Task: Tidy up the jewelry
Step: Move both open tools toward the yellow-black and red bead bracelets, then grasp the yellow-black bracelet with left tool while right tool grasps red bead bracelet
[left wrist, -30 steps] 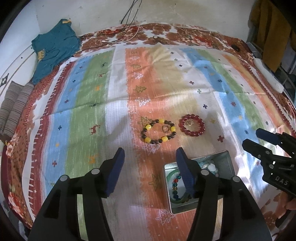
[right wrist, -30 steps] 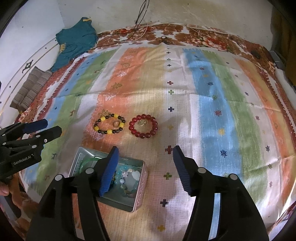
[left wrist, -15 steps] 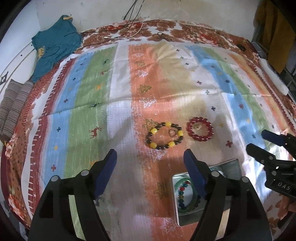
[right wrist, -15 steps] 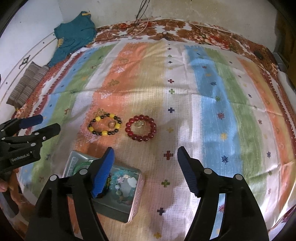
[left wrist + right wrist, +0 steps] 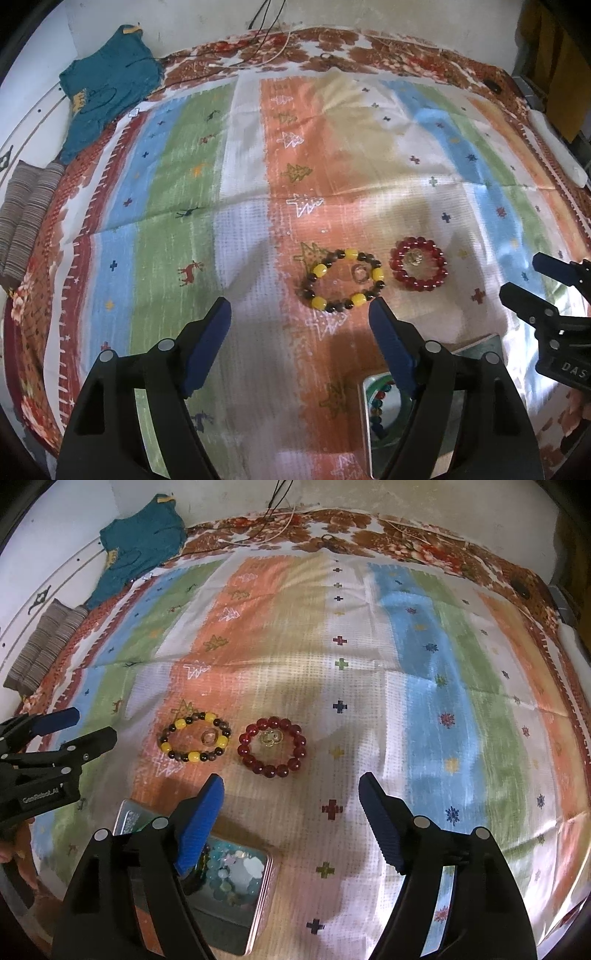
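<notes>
While both my tongs hang over the striped cloth (image 5: 177, 229), nothing is between either pair of jaws. Left gripper (image 5: 299, 325): jaws wide and opening, blue pads apart, empty. Right gripper (image 5: 291, 805): same, wide and opening, empty.

Jewelry status, quick. Two bracelets lie flat on the cloth, side by side, close but not touching: the yellow-and-dark bead bracelet (image 5: 343, 280) with a small ring (image 5: 360, 274) lying inside its loop, and the red bead bracelet (image 5: 272, 746) with a small gold piece (image 5: 269, 737) sitting in its middle. Those look laid out on purpose, so I judge that part done, two sets arranged.

Metal tin (image 5: 229, 904) sits near my edge of the cloth, open, just below the bracelets and partly behind my fingers. Still inside: a green bangle (image 5: 402, 439), a multicolour bead string (image 5: 376, 406), pale blue and white beads (image 5: 236, 867). Can't count them, pads block the view.

So roughly partway: two items out and paired, several left in the tin. My guess for what's left is pulling the remaining pieces out and laying them along the same row. Free cloth to the right of the red one looks like the obvious spot.
</notes>
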Available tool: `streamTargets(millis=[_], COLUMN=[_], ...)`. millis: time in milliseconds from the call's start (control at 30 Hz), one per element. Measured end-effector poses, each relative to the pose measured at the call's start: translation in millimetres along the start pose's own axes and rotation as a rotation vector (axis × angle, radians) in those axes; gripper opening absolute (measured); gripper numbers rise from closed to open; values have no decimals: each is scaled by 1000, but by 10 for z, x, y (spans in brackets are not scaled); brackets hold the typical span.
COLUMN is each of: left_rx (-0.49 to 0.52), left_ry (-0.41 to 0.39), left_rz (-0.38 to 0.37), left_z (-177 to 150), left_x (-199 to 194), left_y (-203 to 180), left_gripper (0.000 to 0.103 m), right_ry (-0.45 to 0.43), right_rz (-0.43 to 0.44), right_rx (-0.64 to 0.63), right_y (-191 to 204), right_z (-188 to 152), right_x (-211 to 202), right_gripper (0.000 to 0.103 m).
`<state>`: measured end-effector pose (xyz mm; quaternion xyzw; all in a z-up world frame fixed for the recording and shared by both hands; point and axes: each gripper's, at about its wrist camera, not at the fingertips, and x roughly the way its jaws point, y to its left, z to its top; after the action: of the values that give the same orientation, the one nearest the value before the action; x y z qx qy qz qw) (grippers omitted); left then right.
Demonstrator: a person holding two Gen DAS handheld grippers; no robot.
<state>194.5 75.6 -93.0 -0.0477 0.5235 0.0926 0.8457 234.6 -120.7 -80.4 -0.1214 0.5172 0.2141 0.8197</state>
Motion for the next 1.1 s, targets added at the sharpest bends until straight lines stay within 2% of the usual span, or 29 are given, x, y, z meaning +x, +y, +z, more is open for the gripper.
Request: streamTargets(millis=[567,900,1100], left_rx=[38,2,21], left_ry=[59,116,136], left_rz=[20,-2,-10], left_z=[205,252,265], left_x=[417,674,781], left_y=[-62,3,-50], left_gripper=[76,76,76], right_ry=[79,107,127], right_rz=[-15,-15,-7], right_rx=[-4,-1,13], right_y=[-99,-105,-148], right_z=[154,215,234], right_x=[489,670,778], right_gripper=[75,75,75])
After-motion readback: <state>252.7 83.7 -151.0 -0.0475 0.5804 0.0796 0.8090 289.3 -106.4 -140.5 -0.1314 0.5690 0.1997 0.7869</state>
